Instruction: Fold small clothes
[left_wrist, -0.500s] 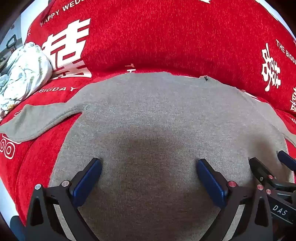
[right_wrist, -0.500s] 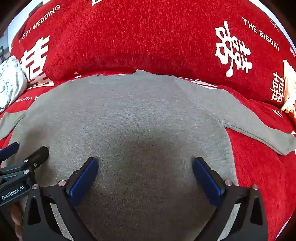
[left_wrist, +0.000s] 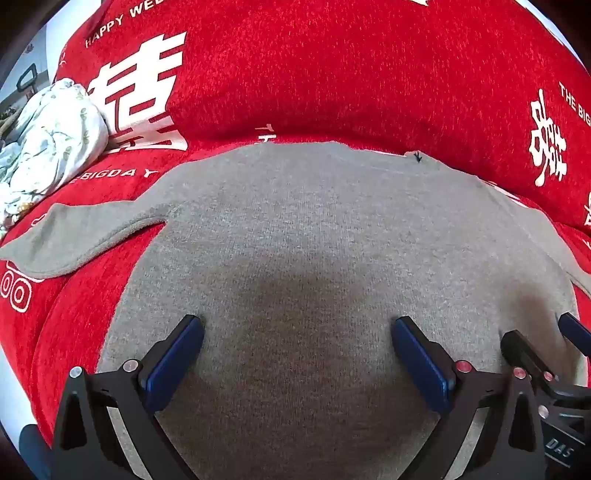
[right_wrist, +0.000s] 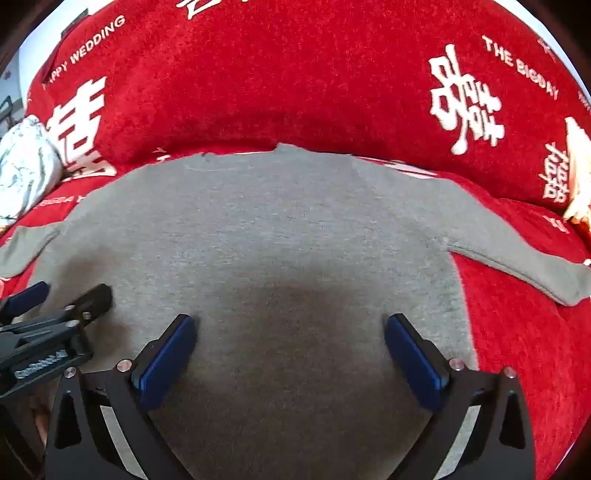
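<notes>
My left gripper (left_wrist: 297, 354) sits nearest to me, its 2 blue-padded fingers (left_wrist: 173, 363) spread wide with nothing between them but the knit below. My right gripper (right_wrist: 290, 352) is spread just as wide and grips nothing either. The 2 tools are side by side over the near part of the garment; the right one shows at the edge of the left wrist view, and the left one at the edge of the right wrist view.

Beneath both lies the grey sweater (left_wrist: 325, 236), spread flat with its hem toward me. Whether the pads touch the fabric, I cannot tell. Its left sleeve (left_wrist: 74, 240) stretches out to my left, the right sleeve (right_wrist: 517, 254) to my right, each lying on the red cover (left_wrist: 332, 74). The neckline (right_wrist: 280, 149) is at the far end, close to the backrest printed with white characters. Far left, a crumpled pale floral cloth (left_wrist: 48, 147) rests on the cover.
</notes>
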